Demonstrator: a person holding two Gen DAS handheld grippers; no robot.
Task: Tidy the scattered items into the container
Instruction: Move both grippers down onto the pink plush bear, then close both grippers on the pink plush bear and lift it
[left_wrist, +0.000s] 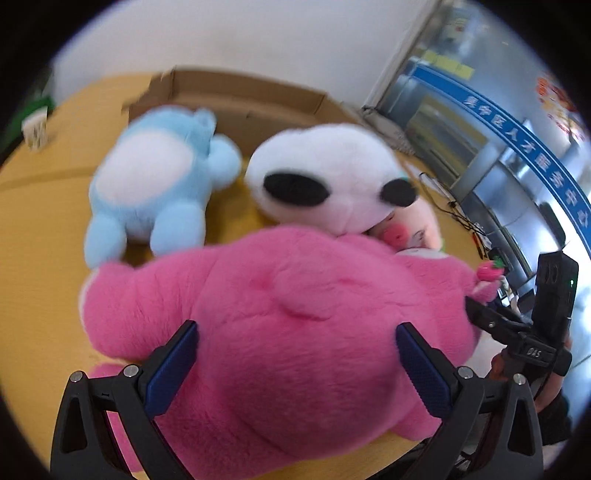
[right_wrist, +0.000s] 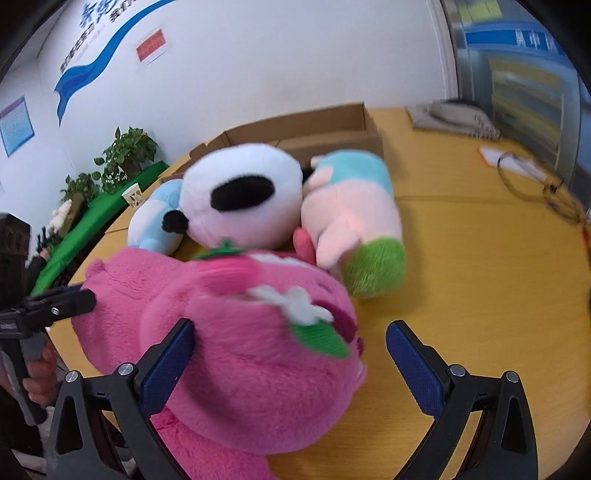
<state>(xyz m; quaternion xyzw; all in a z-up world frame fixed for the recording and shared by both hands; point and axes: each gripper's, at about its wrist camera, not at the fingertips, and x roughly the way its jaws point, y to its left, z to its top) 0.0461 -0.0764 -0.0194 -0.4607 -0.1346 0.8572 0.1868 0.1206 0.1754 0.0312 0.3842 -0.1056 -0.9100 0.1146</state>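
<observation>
A big pink plush bear (left_wrist: 288, 317) lies on the yellow table (left_wrist: 40, 229), seen also in the right wrist view (right_wrist: 236, 332). My left gripper (left_wrist: 295, 350) is open, its fingers either side of the bear's body. My right gripper (right_wrist: 290, 350) is open around the bear's head; its right pad stands off the plush. Behind lie a white panda-hooded pig plush (left_wrist: 332, 177) (right_wrist: 243, 192), a light blue plush (left_wrist: 155, 177) (right_wrist: 155, 218) and a pale pink plush with teal and green ends (right_wrist: 354, 218). An open cardboard box (left_wrist: 236, 99) (right_wrist: 306, 125) stands behind them.
A paper cup (left_wrist: 35, 129) (right_wrist: 133, 195) stands at the table's far left edge. Cables and papers (right_wrist: 528, 170) and a folded grey cloth (right_wrist: 450, 114) lie at the right side of the table. Potted plants (right_wrist: 125, 155) stand beyond the table.
</observation>
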